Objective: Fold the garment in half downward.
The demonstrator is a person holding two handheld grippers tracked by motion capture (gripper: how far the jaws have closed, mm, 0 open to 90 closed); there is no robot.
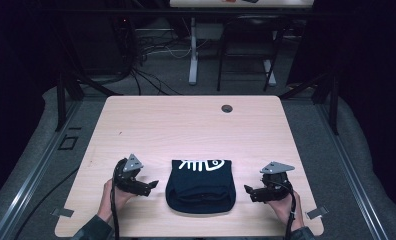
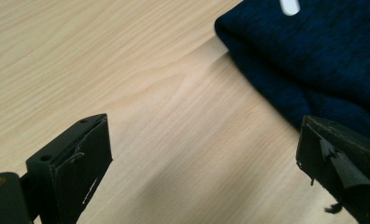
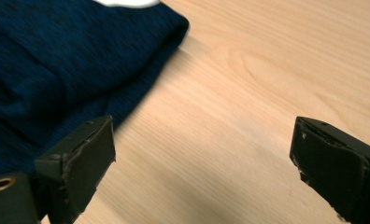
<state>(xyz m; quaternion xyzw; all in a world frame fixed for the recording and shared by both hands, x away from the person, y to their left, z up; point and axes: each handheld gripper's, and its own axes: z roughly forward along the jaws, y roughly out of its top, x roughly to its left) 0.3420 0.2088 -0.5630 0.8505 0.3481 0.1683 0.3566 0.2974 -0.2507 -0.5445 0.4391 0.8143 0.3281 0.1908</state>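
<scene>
High view: folded shirt (image 1: 200, 186) between tools, table (image 1: 186, 125) hole (image 1: 227, 108) beyond.

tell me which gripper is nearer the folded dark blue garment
Left, slightly. The left gripper sits just off the folded dark blue garment on its left; the right gripper is a bit farther off its right edge. Neither touches it.

Bare bench (image 1: 186, 125) fills the upper half of the high view. At lower centre, the folded dark garment (image 1: 200, 186) blocks passage between left tool (image 1: 153, 186) and right tool (image 1: 247, 191).
</scene>
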